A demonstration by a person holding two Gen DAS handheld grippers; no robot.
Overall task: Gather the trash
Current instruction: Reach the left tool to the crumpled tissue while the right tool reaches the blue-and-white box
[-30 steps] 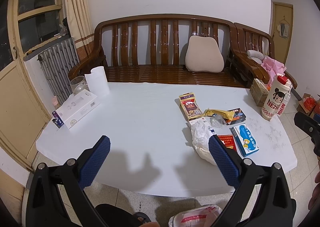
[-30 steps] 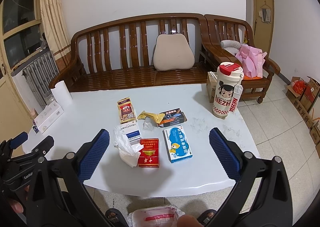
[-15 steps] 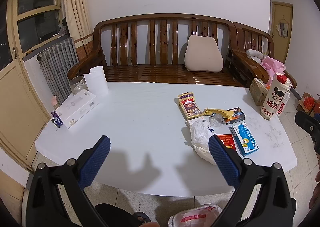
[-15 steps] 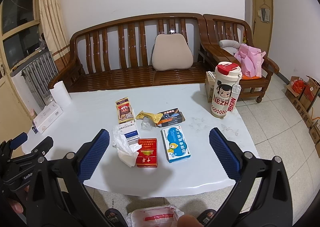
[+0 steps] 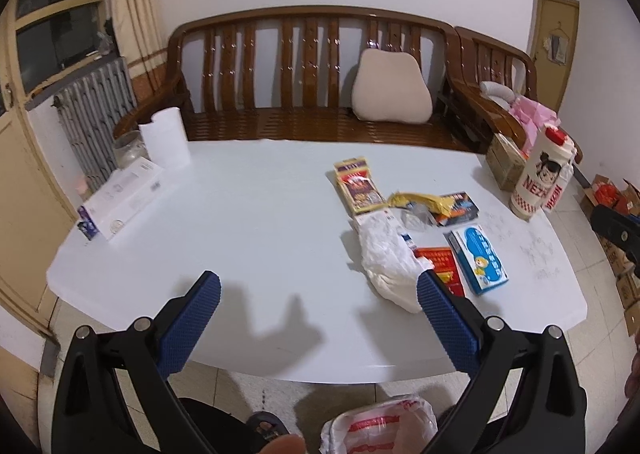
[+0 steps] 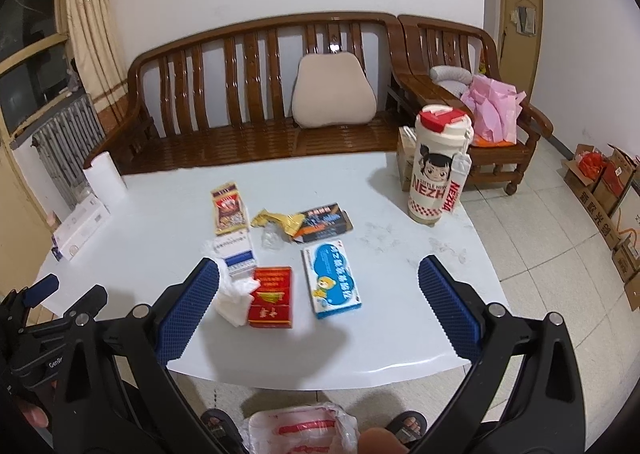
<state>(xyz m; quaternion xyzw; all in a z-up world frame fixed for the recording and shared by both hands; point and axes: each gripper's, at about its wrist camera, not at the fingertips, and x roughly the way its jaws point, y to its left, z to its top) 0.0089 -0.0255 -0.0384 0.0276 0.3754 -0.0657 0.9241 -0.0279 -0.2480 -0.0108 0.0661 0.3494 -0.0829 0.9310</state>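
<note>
Stock on the white table (image 6: 400,342), as I read it from both wrist views, every place taken from the red box (image 6: 271,298).

1. Red box: flat near the table's near edge, roughly central in the litter.
2. Crumpled white tissue (image 6: 234,300): touching the red box on its left, partly hidden behind my right gripper's left finger.
3. Blue-and-white carton (image 6: 331,282): just beside the red box on its right, flat.
4. White-and-blue packet (image 6: 236,252): just behind the red box, half under the tissue.
5. Yellow-and-red box (image 6: 227,208): farther behind the red box, toward the bench.
6. Gold wrapper (image 6: 280,220), a scrap of clear plastic (image 6: 271,238) and a dark flat pack (image 6: 324,222): behind the red box and a little right, bunched together.
7. Cartoon tumbler (image 6: 438,170): well apart, far right of the red box; I judge it not trash.
8. White roll (image 5: 165,138) and long white box (image 5: 120,202): well apart, far left of the red box; likely keepers too.
9. Plastic bag (image 6: 300,434): on the floor below the table's near edge, mouth up, between the feet. I judge it the collection bag. I cannot tell what, if anything, is in it.

Tools: left gripper (image 5: 316,318) spread wide and holding nothing, above the near edge left of the red box; right gripper (image 6: 318,310) likewise spread and bare, hanging over the red box and carton.

Progress, by my judgement: at the very start. Every piece of litter listed lies on the table, nothing is gripped, and all seven or so items remain to go into the bag.
</note>
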